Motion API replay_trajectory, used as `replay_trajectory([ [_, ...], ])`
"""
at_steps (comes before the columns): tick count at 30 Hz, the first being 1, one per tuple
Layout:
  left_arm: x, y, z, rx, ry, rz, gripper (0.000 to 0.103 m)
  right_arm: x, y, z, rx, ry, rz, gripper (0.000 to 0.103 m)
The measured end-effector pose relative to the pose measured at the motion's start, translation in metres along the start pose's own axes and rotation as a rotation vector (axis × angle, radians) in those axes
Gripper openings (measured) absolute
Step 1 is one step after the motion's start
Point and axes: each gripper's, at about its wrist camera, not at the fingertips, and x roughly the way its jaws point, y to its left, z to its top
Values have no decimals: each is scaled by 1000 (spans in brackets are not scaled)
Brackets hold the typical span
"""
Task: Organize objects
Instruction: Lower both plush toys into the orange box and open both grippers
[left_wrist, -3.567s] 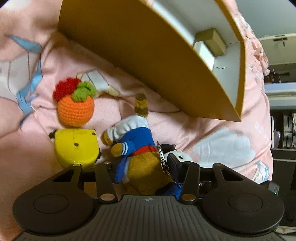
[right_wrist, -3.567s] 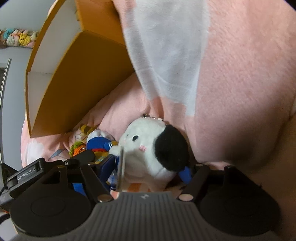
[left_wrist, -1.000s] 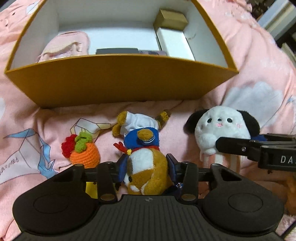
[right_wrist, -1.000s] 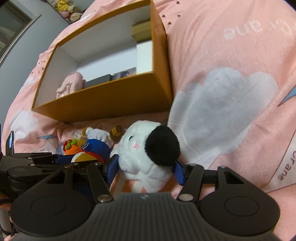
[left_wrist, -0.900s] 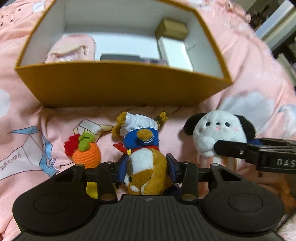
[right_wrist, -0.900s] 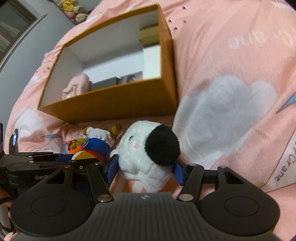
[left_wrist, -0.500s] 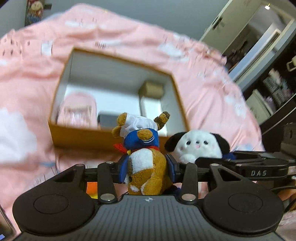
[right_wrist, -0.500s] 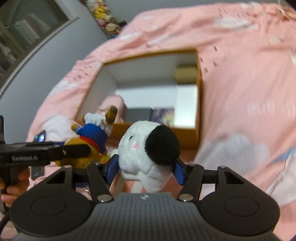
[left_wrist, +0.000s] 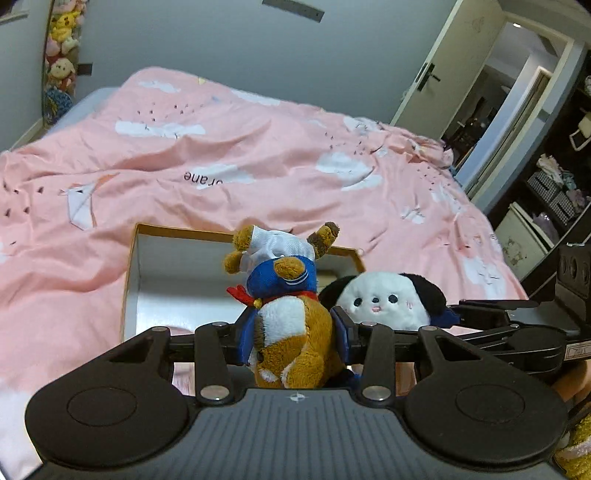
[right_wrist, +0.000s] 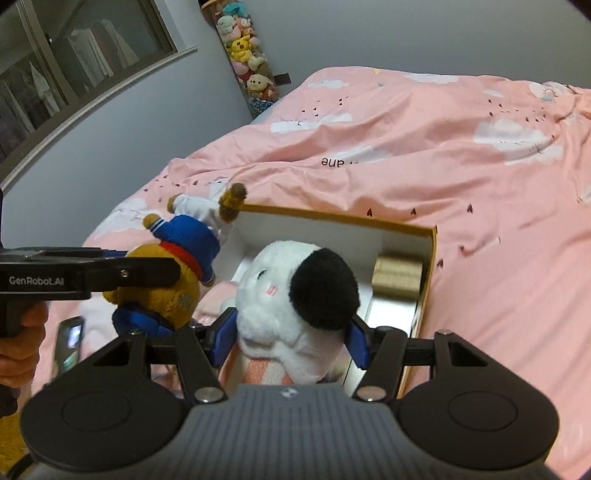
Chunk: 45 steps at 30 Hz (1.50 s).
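- The left tool (left_wrist: 293, 334) was clenched on the brown plush toy (left_wrist: 291, 332), its blue pads pressed into the toy's sides, and the toy hung clear of the bed (left_wrist: 258, 155).
- The right tool (right_wrist: 291, 341) was gripping the white plush dog (right_wrist: 295, 295) the same way, a pad against each flank, nothing slack.
- Landmark: the open box (left_wrist: 130, 280) on the pink bed. Both toys were up in the air on the near side of it, side by side, the dog just to the right of the brown toy in the left wrist view.
- Inside the box, a small gold box (right_wrist: 398, 275) sat against the far right wall, and something pale pink (right_wrist: 218, 299) lay toward the left part of the floor; the rest was hidden behind the toys.
- A phone-like thing (right_wrist: 68, 343) lay on the bed near the box's left side, below the left tool, blurred, so no more to say of it.
- A hand (right_wrist: 22, 343) showed at the left edge of the right wrist view, holding the left tool's handle.
- Judgement: this was the carry step, both toys lifted and heading for the box, neither yet over its floor for certain.
- Next move, as I read it: bring each toy over the near wall, lower it onto bare white floor between the pink thing and the gold box, then let the pads go.
- The catch looked like room: two bulky toys going in together could bump each other or the near wall.
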Motion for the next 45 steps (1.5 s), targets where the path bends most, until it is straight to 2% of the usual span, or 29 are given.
replay_trajectory([
  [3, 37, 13, 7, -7, 59, -17, 48, 34, -14, 13, -6, 40, 6, 62],
  [8, 79, 27, 6, 40, 81, 17, 48, 93, -33, 27, -17, 99, -11, 62],
  [11, 93, 38, 7, 19, 82, -25, 48, 120, -42, 30, -14, 129, 11, 62],
  [15, 107, 39, 8, 54, 105, 33, 48, 146, -52, 32, -4, 172, 15, 62],
  [22, 137, 58, -1, 33, 156, 36, 48, 171, -56, 29, -6, 217, 15, 62],
  [29, 145, 68, -2, -5, 196, 11, 50, 177, -58, 28, -36, 223, 14, 63],
  [33, 142, 72, -3, -24, 191, 34, 54, 174, -52, 29, -73, 227, 20, 69],
  [37, 129, 71, -1, -29, 173, 6, 57, 166, -40, 29, -145, 218, -9, 73],
  [40, 118, 68, 1, -24, 166, 21, 56, 156, -32, 28, -194, 212, -42, 74],
  [41, 116, 67, 2, -22, 176, 23, 56, 154, -30, 28, -202, 211, -56, 73],
  [43, 114, 66, 1, -33, 199, 26, 43, 146, -26, 25, -236, 203, -92, 69],
  [45, 114, 65, -1, -36, 213, 20, 38, 141, -22, 20, -258, 208, -105, 57],
])
